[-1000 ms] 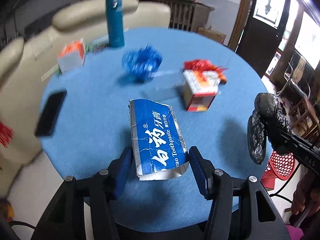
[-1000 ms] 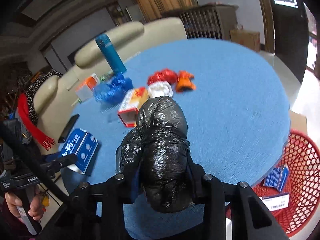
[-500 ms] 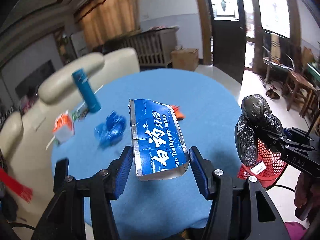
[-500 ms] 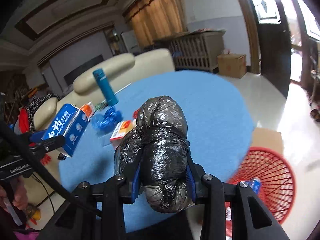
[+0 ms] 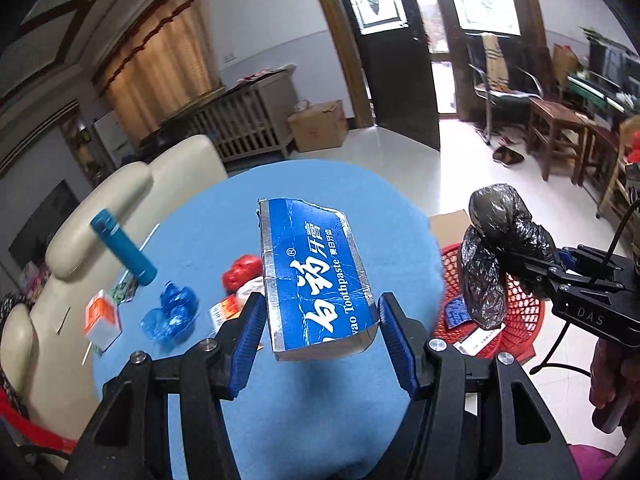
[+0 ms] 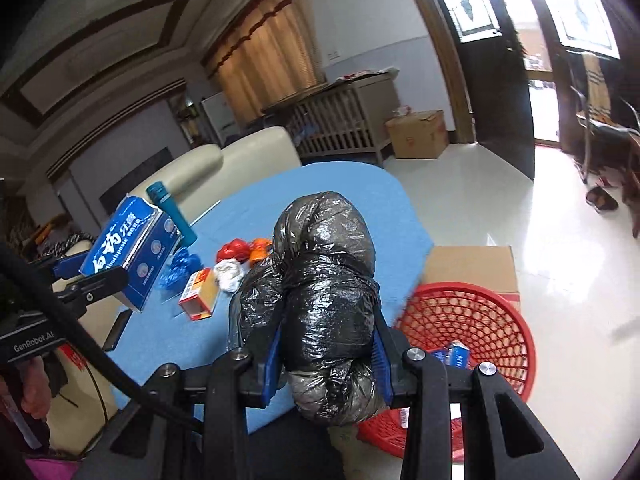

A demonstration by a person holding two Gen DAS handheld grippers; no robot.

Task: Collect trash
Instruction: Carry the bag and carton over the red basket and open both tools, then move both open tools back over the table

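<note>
Blue pads of the left gripper clamp the toothpaste box, held above the table. At 3 o'clock in that view, the right gripper squeezes a black bag beside the red basket, which sits at 4 o'clock off the table's edge.

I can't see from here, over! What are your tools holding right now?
Left tool shut on toothpaste box. Right tool shut on black bag. Both above table; red basket beside it, path clear.
</note>
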